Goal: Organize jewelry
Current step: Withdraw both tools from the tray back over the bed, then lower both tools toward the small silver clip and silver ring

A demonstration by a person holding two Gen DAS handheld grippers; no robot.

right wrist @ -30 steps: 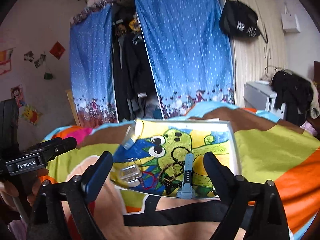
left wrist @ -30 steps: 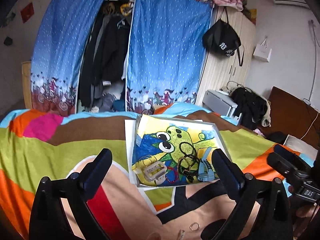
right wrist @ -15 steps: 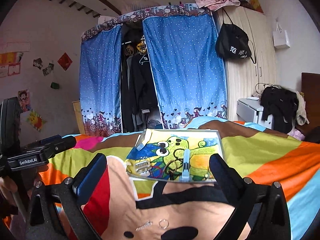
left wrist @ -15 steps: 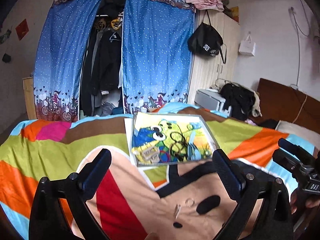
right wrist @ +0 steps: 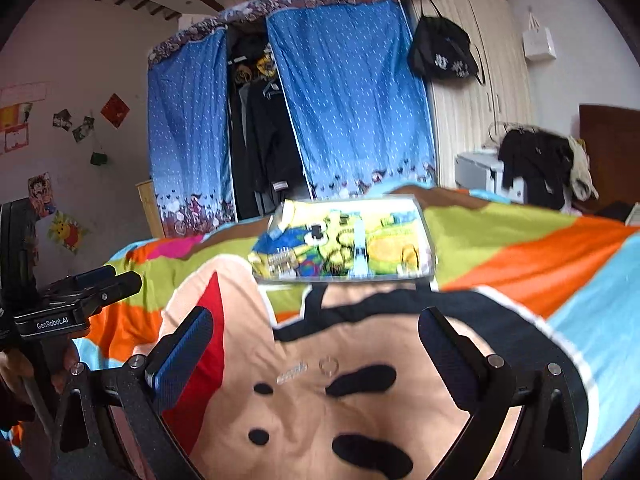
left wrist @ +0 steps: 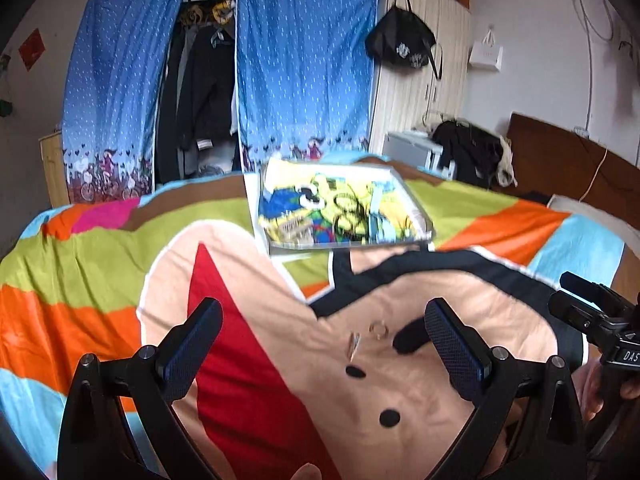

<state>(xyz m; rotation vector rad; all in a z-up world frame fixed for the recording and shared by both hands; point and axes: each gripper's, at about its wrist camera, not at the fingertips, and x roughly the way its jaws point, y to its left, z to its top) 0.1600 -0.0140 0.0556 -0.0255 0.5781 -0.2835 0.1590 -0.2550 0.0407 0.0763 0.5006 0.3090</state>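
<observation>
A shallow tray [left wrist: 420, 210] with a cartoon print lies on the bed and holds black bead bracelets [left wrist: 348, 212], a silver watch band [left wrist: 294, 226] and a light blue strap [right wrist: 359, 248]. A small silver ring [left wrist: 379, 328] and a silver clip [left wrist: 354, 346] lie loose on the bedspread nearer me; they also show in the right wrist view, ring [right wrist: 329, 365] and clip [right wrist: 292, 373]. My left gripper [left wrist: 324, 344] is open and empty above the bedspread. My right gripper [right wrist: 316, 354] is open and empty, with ring and clip between its fingers in view.
The bed has a bright striped cartoon bedspread [left wrist: 100, 264]. Behind it hang blue curtains [left wrist: 304, 64] over a wardrobe of clothes. A dark headboard [left wrist: 572, 164] and a white box with black clothes [left wrist: 468, 148] stand at the right.
Both grippers have drawn back from the tray toward me and tilted down. The loose ring and clip on the bedspread have come fully into view. Both stay open.
</observation>
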